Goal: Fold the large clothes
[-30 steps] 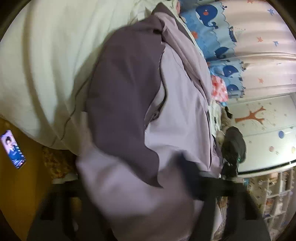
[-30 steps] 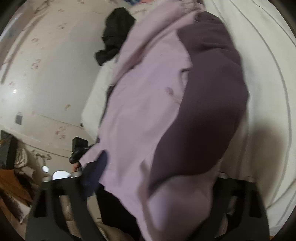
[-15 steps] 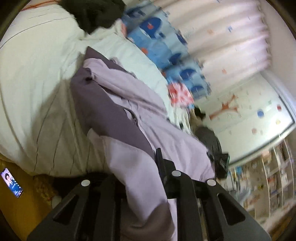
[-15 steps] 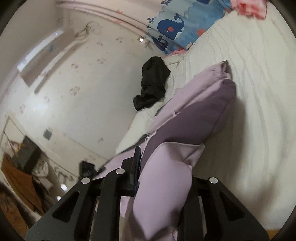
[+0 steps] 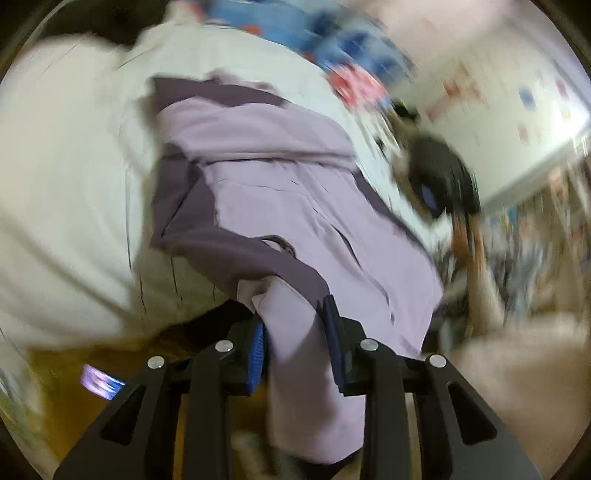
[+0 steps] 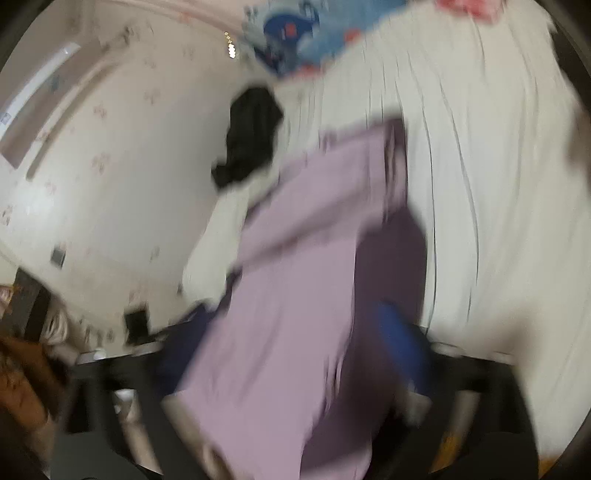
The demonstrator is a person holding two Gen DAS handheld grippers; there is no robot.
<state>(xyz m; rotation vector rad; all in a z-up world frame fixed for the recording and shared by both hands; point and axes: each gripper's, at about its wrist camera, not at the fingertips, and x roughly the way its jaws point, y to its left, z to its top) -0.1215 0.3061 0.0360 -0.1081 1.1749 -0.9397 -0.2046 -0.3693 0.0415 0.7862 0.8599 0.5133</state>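
A large lilac and dark-purple garment (image 5: pixel 280 184) lies on a white bed (image 5: pixel 62 184), its near end hanging toward me. My left gripper (image 5: pixel 295 332) is shut on a lilac fold of it; the cloth runs between the blue pads (image 5: pixel 256 347). In the right wrist view the same garment (image 6: pixel 295 295) is blurred and fills the centre. My right gripper (image 6: pixel 295 362) has the cloth between its blue pads (image 6: pixel 402 350) and looks shut on it, though motion blur hides detail.
A black garment (image 6: pixel 247 147) lies at the far end of the bed by the wall. A blue whale-print curtain (image 6: pixel 295 33) hangs behind. A phone (image 5: pixel 99 382) lies on the orange floor. Shelves (image 5: pixel 535 229) stand to the right.
Both grippers have pulled back and swung; the garment now lies flatter and more spread on the bed, showing more lilac front. Both views are blurred by motion.
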